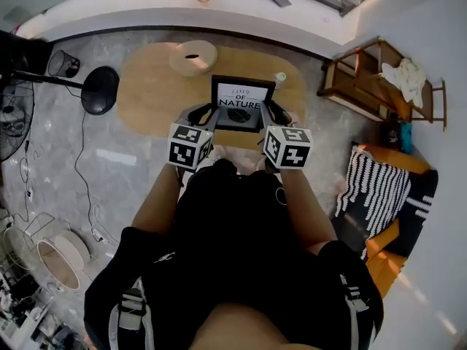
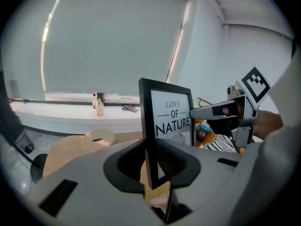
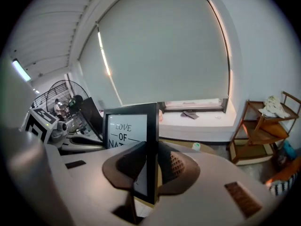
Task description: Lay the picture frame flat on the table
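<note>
Gripping upright picture frame [image 1: 243,104] by its sides, left gripper [image 1: 207,115] and right gripper [image 1: 275,113] jaws, wooden table [image 1: 153,86], grey floor [image 1: 87,155].

picture frame [image 1: 243,104]: lower corners hidden by left gripper [image 1: 206,115] and right gripper [image 1: 275,113] | print below "NATURE": covered by gripper bodies | small object [image 1: 280,78] at table [image 1: 146,86] far right edge: too small to identify
</note>
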A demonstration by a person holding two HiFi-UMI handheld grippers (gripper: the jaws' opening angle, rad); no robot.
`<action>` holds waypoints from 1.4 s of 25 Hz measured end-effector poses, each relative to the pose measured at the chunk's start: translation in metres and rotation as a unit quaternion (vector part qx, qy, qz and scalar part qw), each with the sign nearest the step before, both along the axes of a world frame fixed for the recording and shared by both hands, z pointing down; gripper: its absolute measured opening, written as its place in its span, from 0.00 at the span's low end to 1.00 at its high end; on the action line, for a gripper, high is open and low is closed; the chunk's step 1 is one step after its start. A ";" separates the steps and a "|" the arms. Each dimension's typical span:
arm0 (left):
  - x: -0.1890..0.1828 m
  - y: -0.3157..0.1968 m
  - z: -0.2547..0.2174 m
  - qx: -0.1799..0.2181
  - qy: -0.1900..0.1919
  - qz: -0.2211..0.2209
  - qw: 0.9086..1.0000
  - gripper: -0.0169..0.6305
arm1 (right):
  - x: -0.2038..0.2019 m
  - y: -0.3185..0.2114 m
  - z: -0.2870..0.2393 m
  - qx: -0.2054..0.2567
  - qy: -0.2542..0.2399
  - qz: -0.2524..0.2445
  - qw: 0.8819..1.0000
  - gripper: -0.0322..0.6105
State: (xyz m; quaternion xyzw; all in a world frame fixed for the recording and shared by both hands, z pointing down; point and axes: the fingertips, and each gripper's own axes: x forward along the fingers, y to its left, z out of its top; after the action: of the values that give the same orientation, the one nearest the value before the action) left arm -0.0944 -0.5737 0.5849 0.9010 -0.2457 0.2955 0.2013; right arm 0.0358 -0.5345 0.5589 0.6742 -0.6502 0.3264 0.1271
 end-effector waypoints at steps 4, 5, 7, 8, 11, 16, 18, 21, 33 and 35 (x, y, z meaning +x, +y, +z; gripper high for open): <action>0.000 0.002 0.047 -0.045 -0.016 0.032 0.998 0.16 | 0.000 0.005 0.050 -0.054 -0.023 0.018 0.998 0.19; 0.001 0.002 0.059 -0.055 -0.020 0.040 0.997 0.16 | 0.000 0.007 0.062 -0.067 -0.030 0.023 0.997 0.19; 0.003 0.001 0.084 -0.074 -0.028 0.056 0.995 0.16 | 0.001 0.009 0.087 -0.090 -0.044 0.031 0.994 0.19; 0.005 -0.004 0.097 -0.080 -0.030 0.063 0.994 0.16 | 0.002 0.005 0.099 -0.099 -0.048 0.033 0.993 0.20; 0.010 -0.026 0.136 -0.095 -0.041 0.077 0.992 0.16 | 0.006 -0.014 0.142 -0.125 -0.063 0.033 0.990 0.19; -0.001 -0.037 0.208 -0.127 -0.081 0.098 0.984 0.16 | -0.005 -0.021 0.220 -0.193 -0.072 0.028 0.978 0.19; -0.002 -0.031 0.240 -0.145 -0.098 0.103 0.979 0.16 | -0.005 -0.017 0.254 -0.218 -0.076 0.028 0.973 0.19; -0.001 -0.021 0.294 -0.174 -0.122 0.111 0.971 0.15 | -0.003 -0.008 0.309 -0.259 -0.083 0.026 0.962 0.19; 0.019 0.001 0.446 -0.267 -0.145 0.105 0.947 0.13 | 0.023 0.009 0.455 -0.323 -0.098 0.050 0.940 0.18; 0.028 -0.005 0.460 -0.269 -0.142 0.100 0.947 0.12 | 0.032 0.003 0.471 -0.323 -0.099 0.055 0.939 0.18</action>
State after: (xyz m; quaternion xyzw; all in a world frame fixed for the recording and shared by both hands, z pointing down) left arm -0.0663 -0.5785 1.0446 0.7820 -0.0918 0.4944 0.3682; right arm 0.0678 -0.5312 1.0294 0.5956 -0.4809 0.5907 0.2551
